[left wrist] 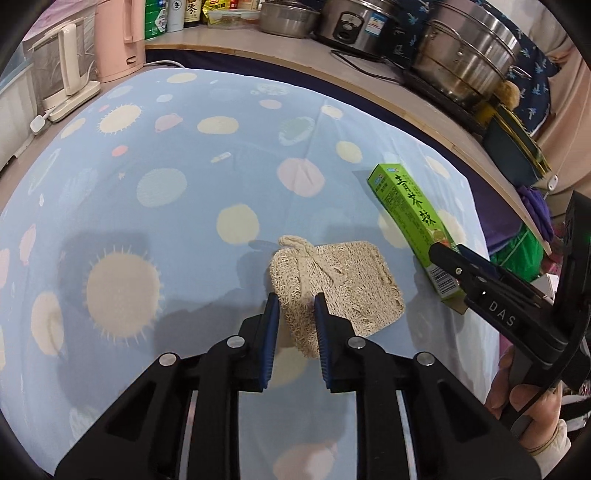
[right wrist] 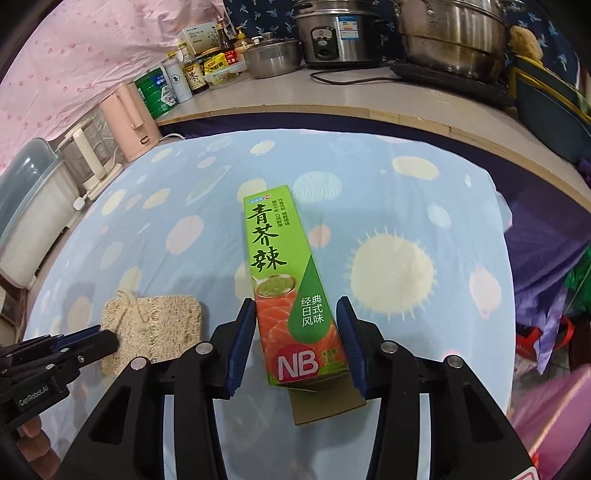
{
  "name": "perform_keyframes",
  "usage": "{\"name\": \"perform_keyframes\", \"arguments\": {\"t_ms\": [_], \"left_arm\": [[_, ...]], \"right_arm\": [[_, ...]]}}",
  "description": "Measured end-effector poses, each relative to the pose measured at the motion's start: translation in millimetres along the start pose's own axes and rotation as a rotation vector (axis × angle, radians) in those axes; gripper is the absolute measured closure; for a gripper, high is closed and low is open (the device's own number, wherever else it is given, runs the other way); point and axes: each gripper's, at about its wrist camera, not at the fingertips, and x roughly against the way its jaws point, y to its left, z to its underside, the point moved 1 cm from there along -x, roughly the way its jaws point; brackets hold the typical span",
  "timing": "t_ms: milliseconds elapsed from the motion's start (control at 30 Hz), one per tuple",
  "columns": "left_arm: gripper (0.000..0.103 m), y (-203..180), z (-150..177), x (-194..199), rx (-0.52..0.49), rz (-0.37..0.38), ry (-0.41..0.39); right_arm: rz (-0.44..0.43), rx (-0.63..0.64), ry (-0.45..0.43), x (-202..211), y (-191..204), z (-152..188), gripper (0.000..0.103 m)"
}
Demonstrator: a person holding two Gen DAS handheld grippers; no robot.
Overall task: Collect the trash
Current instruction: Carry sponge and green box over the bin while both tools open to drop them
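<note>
A beige loofah pad [left wrist: 334,282] with a string loop lies on the blue spotted cloth [left wrist: 166,206]. My left gripper [left wrist: 295,301] is shut on the pad's near corner. A long green wasabi box [right wrist: 284,284] lies on the cloth, its open flap toward me. My right gripper [right wrist: 297,306] straddles the box's near end with both jaws at its sides, a small gap on the right. In the left wrist view the box [left wrist: 410,218] lies to the right of the pad, with the right gripper [left wrist: 448,264] at its end. The pad [right wrist: 155,328] and left gripper [right wrist: 99,341] show at lower left in the right wrist view.
A counter behind the cloth holds a pink kettle [right wrist: 129,118], a white kettle [left wrist: 62,74], bottles [right wrist: 192,77], a steel bowl [right wrist: 271,55], a rice cooker [right wrist: 334,33] and a large steel pot [right wrist: 450,37]. Purple and green bags [right wrist: 554,280] lie off the cloth's right edge.
</note>
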Motion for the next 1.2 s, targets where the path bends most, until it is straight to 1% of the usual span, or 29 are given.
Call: {"name": "perform_keyframes", "arguments": {"t_ms": [133, 267, 467, 633, 800, 933, 1000, 1067, 1200], "left_arm": [[0.084, -14, 22, 17, -0.029, 0.011, 0.016], [0.084, -27, 43, 33, -0.054, 0.017, 0.021], [0.084, -48, 77, 57, -0.118, 0.024, 0.032], [0.084, -64, 97, 74, -0.149, 0.043, 0.031], [0.084, -81, 109, 90, -0.186, 0.054, 0.015], [0.084, -91, 114, 98, -0.206, 0.056, 0.002], [0.084, -93, 116, 99, -0.213, 0.052, 0.002], [0.084, -92, 120, 99, -0.218, 0.04, 0.002], [0.084, -85, 131, 96, -0.213, 0.014, 0.018]], "right_arm": [[0.0, -0.027, -0.004, 24, -3, 25, 0.061], [-0.007, -0.083, -0.006, 53, -11, 54, 0.062], [-0.007, -0.123, -0.012, 96, -19, 93, 0.063], [-0.012, -0.141, -0.039, 130, -25, 114, 0.065], [-0.017, -0.161, -0.068, 155, -30, 124, 0.065], [-0.028, -0.175, -0.068, 164, -32, 132, 0.066], [-0.034, -0.175, -0.05, 162, -31, 139, 0.066], [-0.04, -0.176, -0.03, 157, -29, 147, 0.066], [-0.062, -0.179, 0.043, 139, -24, 168, 0.066]]}}
